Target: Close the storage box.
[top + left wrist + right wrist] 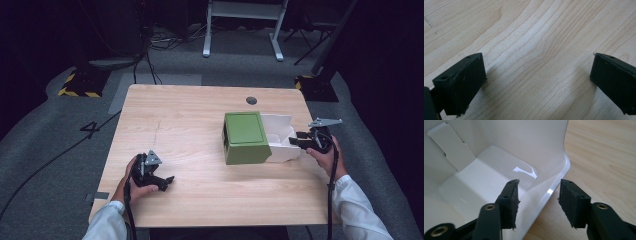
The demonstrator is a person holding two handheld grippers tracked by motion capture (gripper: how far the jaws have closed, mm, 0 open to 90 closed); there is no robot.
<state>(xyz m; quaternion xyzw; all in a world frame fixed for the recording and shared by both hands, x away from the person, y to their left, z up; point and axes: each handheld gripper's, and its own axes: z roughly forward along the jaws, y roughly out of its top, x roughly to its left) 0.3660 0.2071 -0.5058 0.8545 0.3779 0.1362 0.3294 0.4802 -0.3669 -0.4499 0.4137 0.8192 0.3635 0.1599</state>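
Light wooden surface (190,130) with a green box (245,137) sitting right of center, lid side up, and a white inner tray (281,136) sticking out of its right side, partly slid out. Right hand-held gripper (299,141) parked at the tray's right end, held by the right hand (325,152); up close, jaws open and straddling the tray's curved white wall (554,167), one finger (510,200) inside the glossy tray, the other outside over bare wood, neither visibly pressing on the wall. White flap (451,147) folded against the tray's inner back wall. Left hand-held gripper (162,181) way off at the near left part of the surface, well apart from the box, gripped by the left hand (135,182); jaws spread wide with nothing but wood grain between them, fingertips (461,82) low over the surface, can't tell if actually touching. Round hole (251,100) in the surface near the far edge. Grey carpet and cables beyond.
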